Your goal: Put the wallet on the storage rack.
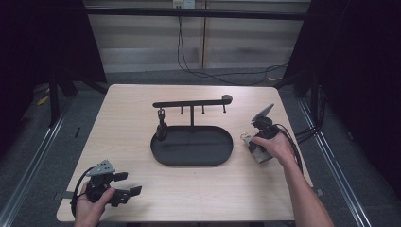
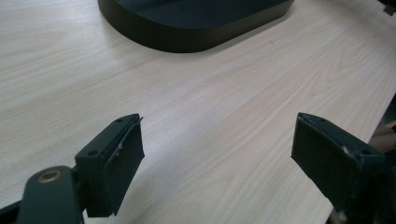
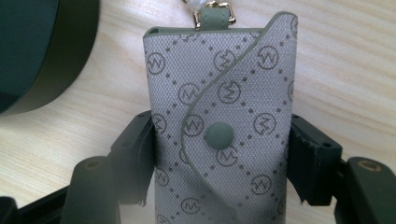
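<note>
Clamping the pouch (image 3: 224, 88) across its width with the right gripper (image 3: 219, 156), pressing on both long edges level with the snap (image 3: 219, 136), and probably gripping that low so as to be leaving the ring (image 3: 212, 11) at the far end free for hooking. Keeping the pouch down at the table (image 1: 137, 109), just right of the tray (image 1: 189, 161) and well below the hooks; judging by that, likely being picked up for hanging on the rack (image 1: 191, 102), next to a dark case (image 1: 161, 128) already dangling from the leftmost hook over the tray. Holding the left gripper (image 2: 217, 144) spread wide and grasping nothing, low by the table's near left corner, well apart from the work and presumably keeping out of the way. Getting from the right gripper view the pouch's printed weave, curved flap and exact pad contact, all too small to read from the high view. Getting from the high view the layout: rack, spare hooks, both hands. Seeing in the left gripper view bare wood between the jaws and the tray's near wall beyond.
</note>
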`<state>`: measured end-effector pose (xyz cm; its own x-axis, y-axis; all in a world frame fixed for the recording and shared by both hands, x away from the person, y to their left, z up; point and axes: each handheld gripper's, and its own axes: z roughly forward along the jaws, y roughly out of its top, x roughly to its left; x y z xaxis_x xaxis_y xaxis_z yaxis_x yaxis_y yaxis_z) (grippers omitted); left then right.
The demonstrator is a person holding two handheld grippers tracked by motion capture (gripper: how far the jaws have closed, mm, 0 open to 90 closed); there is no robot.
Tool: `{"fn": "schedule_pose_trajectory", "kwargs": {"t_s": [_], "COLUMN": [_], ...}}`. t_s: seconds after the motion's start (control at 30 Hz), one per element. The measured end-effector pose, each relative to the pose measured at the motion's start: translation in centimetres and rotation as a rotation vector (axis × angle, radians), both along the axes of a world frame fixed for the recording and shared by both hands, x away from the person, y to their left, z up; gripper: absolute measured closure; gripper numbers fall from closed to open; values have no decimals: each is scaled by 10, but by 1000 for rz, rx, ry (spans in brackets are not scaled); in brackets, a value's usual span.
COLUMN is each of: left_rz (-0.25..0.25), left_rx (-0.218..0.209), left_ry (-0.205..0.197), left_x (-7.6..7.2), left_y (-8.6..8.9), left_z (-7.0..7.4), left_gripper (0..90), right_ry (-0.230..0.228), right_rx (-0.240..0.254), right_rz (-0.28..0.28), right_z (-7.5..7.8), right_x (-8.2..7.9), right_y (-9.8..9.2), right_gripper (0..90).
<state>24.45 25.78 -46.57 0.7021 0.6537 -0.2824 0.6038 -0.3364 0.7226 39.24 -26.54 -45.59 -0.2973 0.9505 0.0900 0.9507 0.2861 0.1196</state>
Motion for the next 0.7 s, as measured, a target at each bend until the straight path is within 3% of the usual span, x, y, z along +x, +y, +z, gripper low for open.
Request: {"fn": "schedule_pose_trajectory", "kwargs": {"t_s": [0.33, 0.43, 0.7], "left_rz": [-8, -5, -6], "left_rx": [9, 0, 1], "left_ry": [-7, -3, -6], "left_x": [-2, -1, -2], "left_y": [-2, -2, -2], "left_z": [0, 0, 0], "left_gripper": [165, 165, 165], "right_ry": [-30, -38, -55], "right_rx": [-20, 7, -21], "right_rz": [-5, -12, 0], "right_z": [21, 27, 41], "right_x": [-4, -5, -6], "right_y": [-5, -6, -3], "right_gripper": [332, 332, 331]}}
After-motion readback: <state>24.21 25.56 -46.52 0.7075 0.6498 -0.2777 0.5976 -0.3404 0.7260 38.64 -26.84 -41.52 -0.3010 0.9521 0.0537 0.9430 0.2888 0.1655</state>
